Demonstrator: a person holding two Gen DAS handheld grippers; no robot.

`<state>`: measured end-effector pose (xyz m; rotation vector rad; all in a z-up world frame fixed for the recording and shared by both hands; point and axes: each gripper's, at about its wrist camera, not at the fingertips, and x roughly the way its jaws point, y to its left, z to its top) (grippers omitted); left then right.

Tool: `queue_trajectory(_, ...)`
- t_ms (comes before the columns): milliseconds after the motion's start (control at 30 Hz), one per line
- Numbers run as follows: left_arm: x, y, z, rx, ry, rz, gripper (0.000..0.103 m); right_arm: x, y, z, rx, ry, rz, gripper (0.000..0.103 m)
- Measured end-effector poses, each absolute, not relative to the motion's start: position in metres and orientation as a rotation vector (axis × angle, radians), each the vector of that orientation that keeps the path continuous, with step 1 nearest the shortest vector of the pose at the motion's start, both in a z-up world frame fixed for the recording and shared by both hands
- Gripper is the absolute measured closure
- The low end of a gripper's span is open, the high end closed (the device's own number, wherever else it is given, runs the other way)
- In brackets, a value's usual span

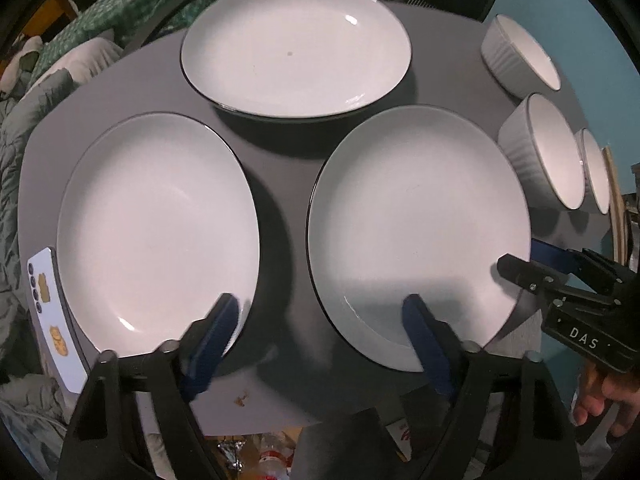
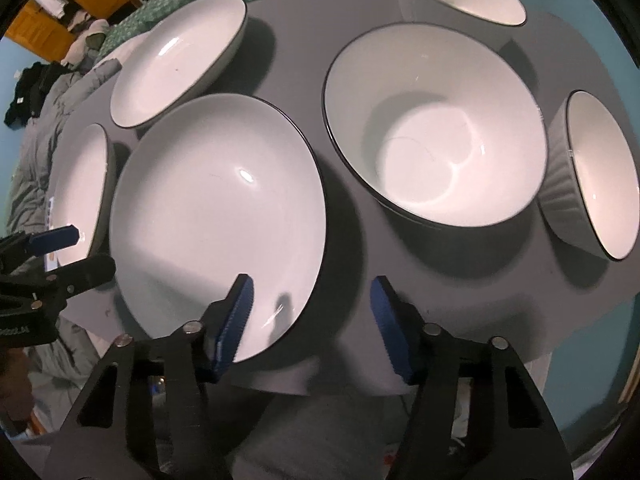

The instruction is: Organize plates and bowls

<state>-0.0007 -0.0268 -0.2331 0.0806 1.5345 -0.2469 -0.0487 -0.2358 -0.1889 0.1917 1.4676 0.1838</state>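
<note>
Surface: grey round counter carrying all the dishes.
Plates: three shallow white dark-rimmed plates clustered on counter's left part.
Bowls: three white ribbed bowls along its right side.
Left gripper: fingers spread apart, holding nothing.
Right gripper: fingers apart, straddling the nearest plate's rim.

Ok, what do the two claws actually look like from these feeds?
Both match: black angular frames with triangular cutouts and silver bolts, ending in blue ribbed pads. Left claw, right claw. The right one's body, seen from the left wrist view, carries white "DAS" lettering. A bare hand grips it; no cables visible.
</note>
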Motion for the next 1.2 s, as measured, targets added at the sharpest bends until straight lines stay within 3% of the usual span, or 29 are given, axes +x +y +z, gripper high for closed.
queue_trajectory(400,0.017,-0.016,-0.245,0.060,1.550,-0.187,0.037,-0.038,-0.253,-0.196,0.170,1.497,0.251,0.074)
queue_trajectory(567,0.024,-0.007,-0.246,0.059,1.550,-0.163,0.047,-0.042,-0.264,-0.195,0.164,1.495,0.263,0.075)
queue_trajectory(1000,0.040,0.009,-0.261,0.066,1.525,-0.194,0.049,-0.047,-0.284,-0.188,0.146,1.516,0.276,0.075)
queue_trajectory(1200,0.013,-0.021,-0.243,0.120,1.515,-0.217,0.054,-0.040,-0.271,-0.190,0.170,1.539,0.288,0.081)
